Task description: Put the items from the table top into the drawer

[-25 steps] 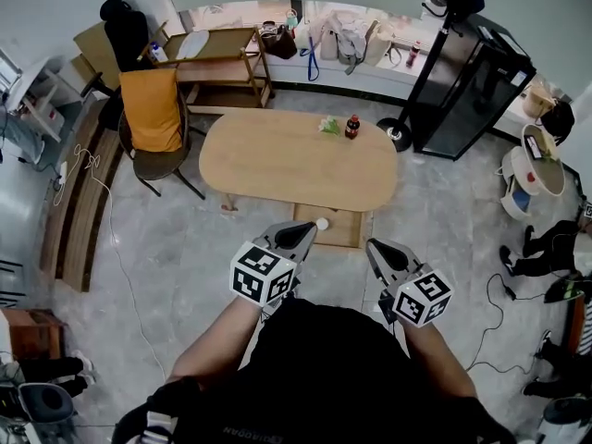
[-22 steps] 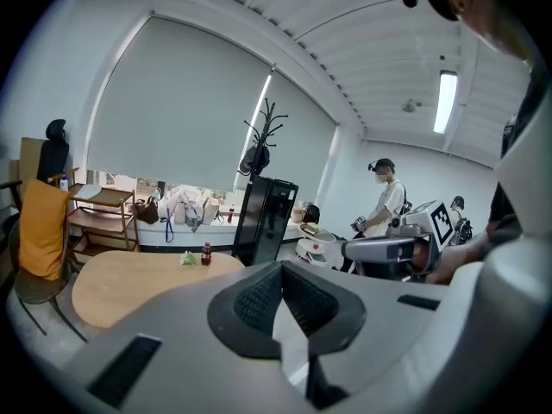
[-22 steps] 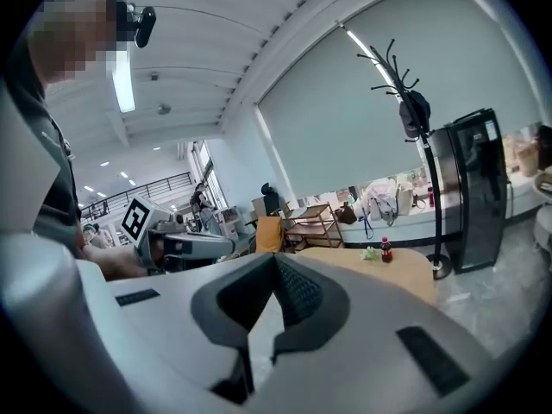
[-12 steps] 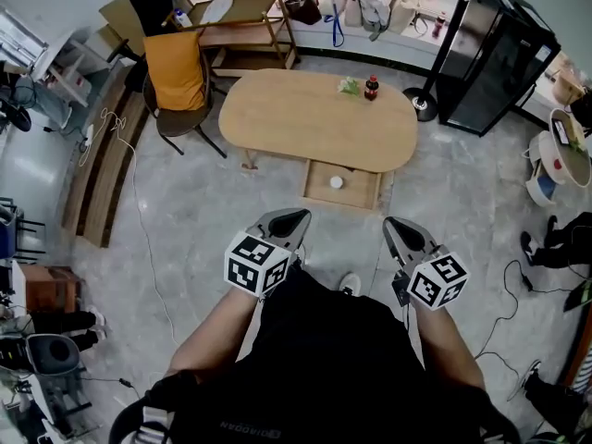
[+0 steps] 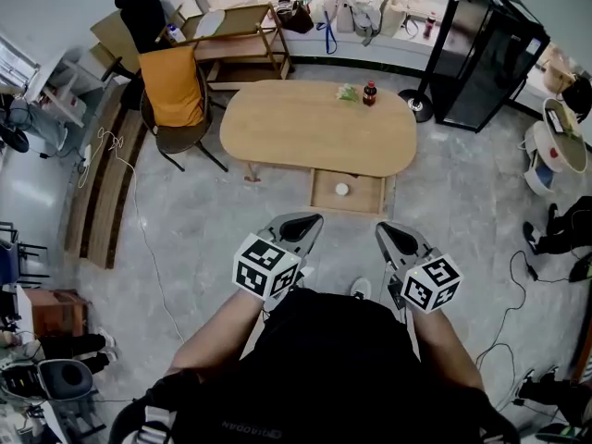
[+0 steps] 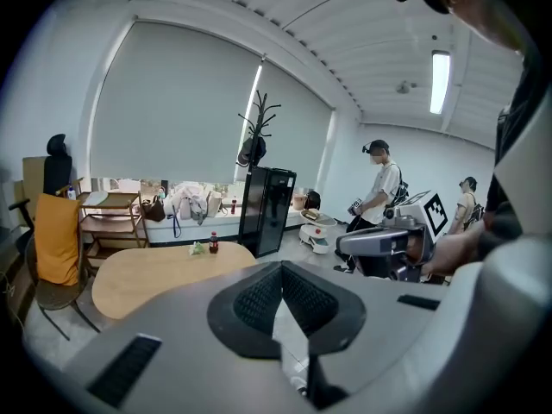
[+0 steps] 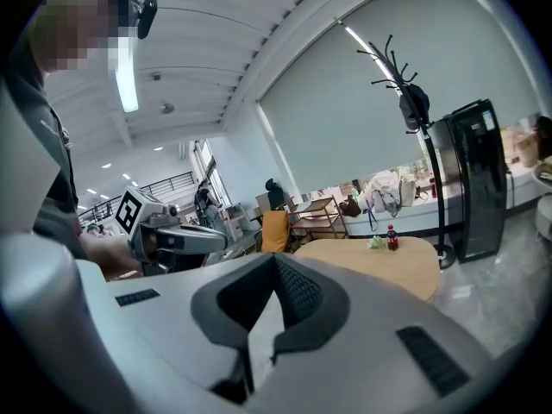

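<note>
Tongs both closed and empty: left tongs [image 5: 308, 222] jaws tip to tip, right tongs [image 5: 386, 233] likewise, both lower centre of frame, well apart from table. Small dark bottle with red cap [image 5: 369, 93] upright just beside crumpled green item [image 5: 348, 92], upper centre, near far edge of oval light-wood table [image 5: 296, 137]. Open wooden drawer [image 5: 326, 195] under table's near edge, small white round object [image 5: 342, 190] inside. Chair draped in orange cloth [image 5: 176, 91] upper left; tall black cabinet [image 5: 490, 58] upper right.

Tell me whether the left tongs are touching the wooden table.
Apart. The left gripper view shows the table well beyond the tips of the left tongs, with open room between them; the head view agrees.
</note>
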Available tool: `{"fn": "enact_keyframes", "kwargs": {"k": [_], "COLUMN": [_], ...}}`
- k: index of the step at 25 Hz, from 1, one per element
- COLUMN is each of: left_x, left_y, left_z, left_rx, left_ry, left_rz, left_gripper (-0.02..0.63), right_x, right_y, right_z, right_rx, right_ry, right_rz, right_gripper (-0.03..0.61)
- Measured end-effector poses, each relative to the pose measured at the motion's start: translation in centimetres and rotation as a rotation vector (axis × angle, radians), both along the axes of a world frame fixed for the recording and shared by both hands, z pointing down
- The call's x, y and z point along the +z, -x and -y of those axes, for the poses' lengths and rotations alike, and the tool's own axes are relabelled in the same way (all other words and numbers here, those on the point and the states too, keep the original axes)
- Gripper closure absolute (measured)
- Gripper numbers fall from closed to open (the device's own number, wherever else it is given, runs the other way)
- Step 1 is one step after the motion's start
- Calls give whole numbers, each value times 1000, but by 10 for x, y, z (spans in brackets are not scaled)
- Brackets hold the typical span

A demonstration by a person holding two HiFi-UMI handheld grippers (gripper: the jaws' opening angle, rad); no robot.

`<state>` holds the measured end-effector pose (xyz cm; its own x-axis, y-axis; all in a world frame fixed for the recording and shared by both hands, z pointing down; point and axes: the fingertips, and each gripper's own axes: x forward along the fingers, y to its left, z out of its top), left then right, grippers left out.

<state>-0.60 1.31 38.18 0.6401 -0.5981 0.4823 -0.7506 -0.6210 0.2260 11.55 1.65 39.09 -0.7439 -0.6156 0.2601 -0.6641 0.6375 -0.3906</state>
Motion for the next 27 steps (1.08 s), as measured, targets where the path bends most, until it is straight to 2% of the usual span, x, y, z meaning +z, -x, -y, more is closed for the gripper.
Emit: {"fn": "enact_keyframes", "kwargs": {"k": [6, 17, 27], "left_x": [12, 7, -2], "left_y": [42, 61, 60], "left_z": [3, 10, 11], "left_rx": [-17, -8, 1], "left_ry": [33, 7, 0], "left_rz": [-7, -21, -26], "left_gripper": [609, 609, 609], "right_x": [-6, -6, -15], "right_y": [37, 56, 59], "right_z": [2, 4, 7], "right_rx": [20, 16, -5], "right_ry": [-12, -24, -44], "right_rz": [14, -41, -77], "right_gripper": [575, 575, 577]}}
